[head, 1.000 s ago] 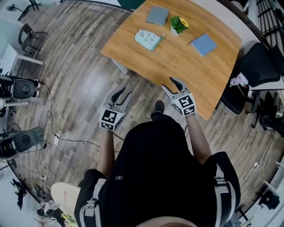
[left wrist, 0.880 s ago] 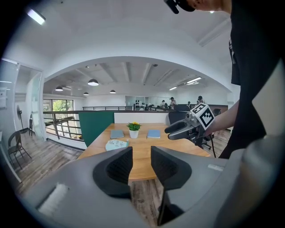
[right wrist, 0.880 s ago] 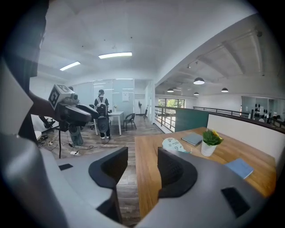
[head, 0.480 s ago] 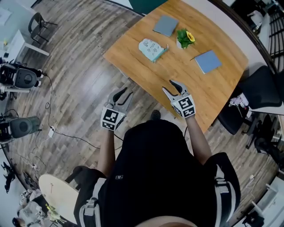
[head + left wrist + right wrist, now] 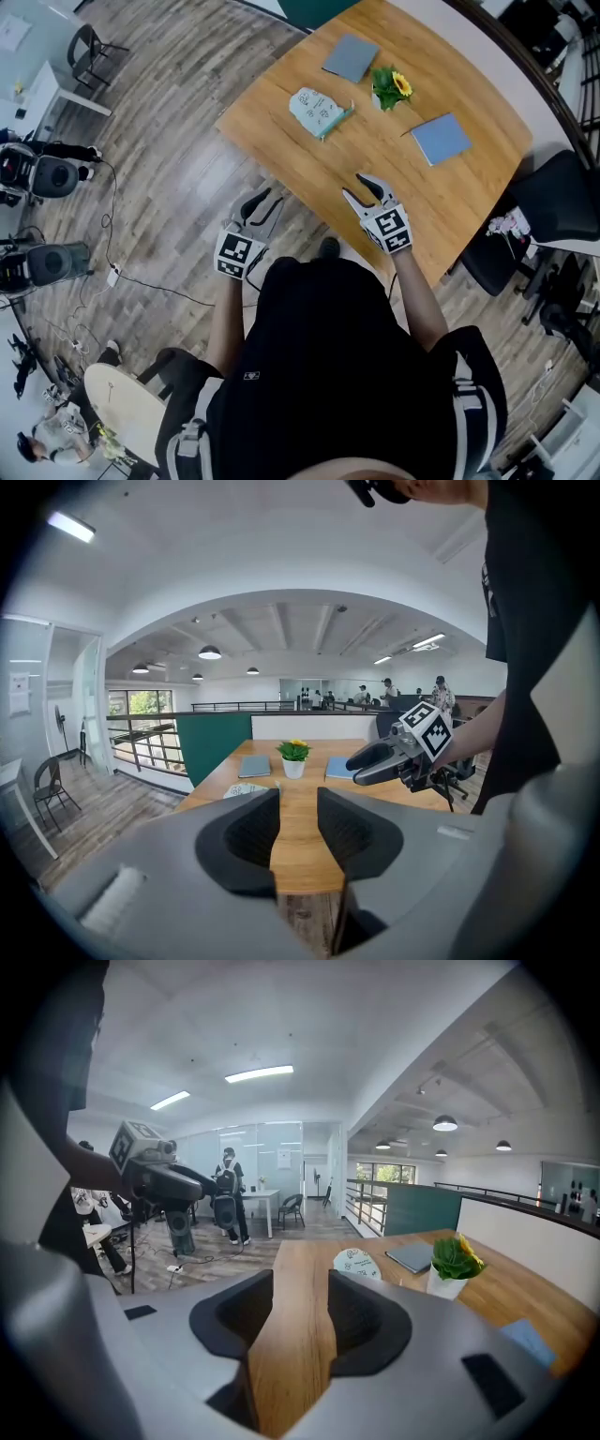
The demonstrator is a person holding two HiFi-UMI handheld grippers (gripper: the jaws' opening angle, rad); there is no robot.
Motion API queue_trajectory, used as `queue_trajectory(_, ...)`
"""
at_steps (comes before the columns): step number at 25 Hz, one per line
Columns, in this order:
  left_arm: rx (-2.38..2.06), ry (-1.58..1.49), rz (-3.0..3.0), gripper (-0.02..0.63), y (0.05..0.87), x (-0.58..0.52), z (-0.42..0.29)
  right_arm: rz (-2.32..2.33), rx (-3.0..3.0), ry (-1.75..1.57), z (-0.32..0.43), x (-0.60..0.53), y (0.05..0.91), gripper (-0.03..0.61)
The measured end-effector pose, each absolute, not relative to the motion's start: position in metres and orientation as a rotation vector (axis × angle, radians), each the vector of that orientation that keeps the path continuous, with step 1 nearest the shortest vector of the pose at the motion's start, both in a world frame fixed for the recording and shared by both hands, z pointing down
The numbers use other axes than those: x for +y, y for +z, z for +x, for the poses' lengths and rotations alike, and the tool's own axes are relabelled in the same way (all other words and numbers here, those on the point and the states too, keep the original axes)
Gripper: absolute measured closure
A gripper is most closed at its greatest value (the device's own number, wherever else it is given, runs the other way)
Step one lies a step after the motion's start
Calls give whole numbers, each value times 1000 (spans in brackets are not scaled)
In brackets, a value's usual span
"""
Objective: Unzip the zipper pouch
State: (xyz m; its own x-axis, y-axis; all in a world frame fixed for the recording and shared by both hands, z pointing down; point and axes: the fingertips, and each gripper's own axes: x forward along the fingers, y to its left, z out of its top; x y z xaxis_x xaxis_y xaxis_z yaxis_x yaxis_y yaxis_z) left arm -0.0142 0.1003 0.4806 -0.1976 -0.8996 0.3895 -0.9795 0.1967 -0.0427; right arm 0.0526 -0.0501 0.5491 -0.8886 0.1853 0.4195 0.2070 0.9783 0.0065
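While the left gripper's 2 fingers stand spread with nothing but air between them, the right gripper's fingers are also apart and empty, having just been closing a little. Seen from the head view, the left gripper hangs over the plank floor, just off the near edge of the wooden surface. The right gripper is already above that surface, close to the same edge. Both point toward the far side.

Well ahead of them, the zipper pouch lies flat on the surface, touched by neither gripper. It is pale teal with small printed figures. Whether its zipper is closed cannot be made out. Near the pouch, to its right, stands a small white pot with a green plant and yellow flower. A grey notebook lies beyond the pouch, and a blue notebook lies right of the pot. A black office chair sits off the surface's right side.
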Motion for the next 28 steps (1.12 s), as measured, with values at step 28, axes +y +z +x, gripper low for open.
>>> queue_trajectory(28, -1608, 694, 2292, 491, 559, -33, -127, 414, -2671, 306, 8, -121, 574, 408)
